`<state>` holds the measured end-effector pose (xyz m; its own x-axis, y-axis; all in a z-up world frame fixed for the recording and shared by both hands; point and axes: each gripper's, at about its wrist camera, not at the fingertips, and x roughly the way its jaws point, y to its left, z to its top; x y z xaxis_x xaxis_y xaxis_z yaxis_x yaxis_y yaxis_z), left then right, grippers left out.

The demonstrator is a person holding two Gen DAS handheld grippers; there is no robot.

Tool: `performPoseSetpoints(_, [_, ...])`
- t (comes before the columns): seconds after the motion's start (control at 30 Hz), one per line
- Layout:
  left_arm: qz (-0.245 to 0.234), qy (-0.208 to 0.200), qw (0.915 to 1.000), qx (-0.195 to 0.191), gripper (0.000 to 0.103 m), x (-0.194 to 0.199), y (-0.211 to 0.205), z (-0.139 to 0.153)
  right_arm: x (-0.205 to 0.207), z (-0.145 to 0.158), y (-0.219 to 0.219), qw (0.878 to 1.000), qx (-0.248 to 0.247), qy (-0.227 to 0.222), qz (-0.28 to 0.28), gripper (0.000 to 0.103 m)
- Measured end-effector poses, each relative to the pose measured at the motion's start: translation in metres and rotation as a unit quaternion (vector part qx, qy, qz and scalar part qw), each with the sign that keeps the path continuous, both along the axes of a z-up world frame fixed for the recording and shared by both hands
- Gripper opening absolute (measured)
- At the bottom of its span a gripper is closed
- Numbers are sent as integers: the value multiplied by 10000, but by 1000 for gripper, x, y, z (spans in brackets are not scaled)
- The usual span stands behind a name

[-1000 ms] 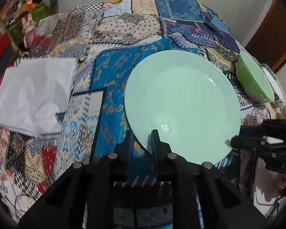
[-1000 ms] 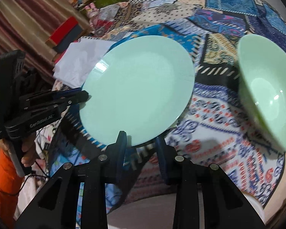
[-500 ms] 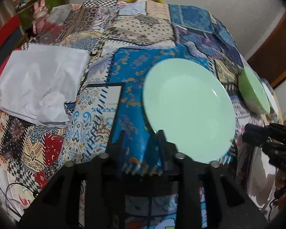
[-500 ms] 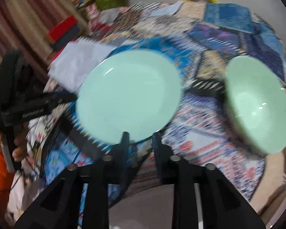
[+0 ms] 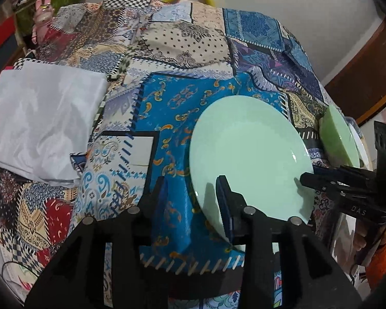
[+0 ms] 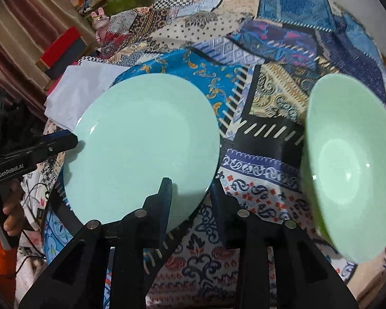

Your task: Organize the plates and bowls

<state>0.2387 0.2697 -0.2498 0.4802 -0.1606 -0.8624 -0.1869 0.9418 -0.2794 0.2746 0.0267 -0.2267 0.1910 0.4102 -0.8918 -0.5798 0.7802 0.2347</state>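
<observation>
Since a second ago the left hand-held gripper [image 5: 191, 195] has let go: it was pinched on the near rim of the plate [image 5: 249, 157], now its jaws stand apart and straddle the plate's left edge, one finger over the blue patch of cloth, the other over the plate surface, no pad visibly pressing. Plate itself sits further right in the left wrist view than before, and the left camera shows more of the cloth to its left. Plate: pale mint green, round, shallow, lying flat on the patchwork cloth [image 5: 167, 118] covering the counter, near the front edge. Right hand-held gripper [image 6: 190, 193] is at the plate's [image 6: 141, 144] near-right rim; jaws opening, gap clear, left finger overlaps the plate, right finger sits just off the rim over the cloth [image 6: 257, 175]; rim is between them, no clamping seen. In the left wrist view the right hand-held gripper [image 5: 307, 177] comes in from the right with its tips at the plate's edge; in the right wrist view the left hand-held gripper [image 6: 73, 139] reaches in from the left to the opposite edge. Green bowl [image 6: 347, 167] stands right of the plate, apart from it, tilted with its opening toward the right camera; also at the far right in the left view, bowl [image 5: 338, 136]. White folded cloth [image 5: 41, 123] lies left of the plate, well apart.
</observation>
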Motion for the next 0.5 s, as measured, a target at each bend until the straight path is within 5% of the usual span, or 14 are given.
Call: performPoseSetpoints(0.5, [-114,90,9998,103,37,13,-14,-8,7,-1,9,10000,46,23,-41,26])
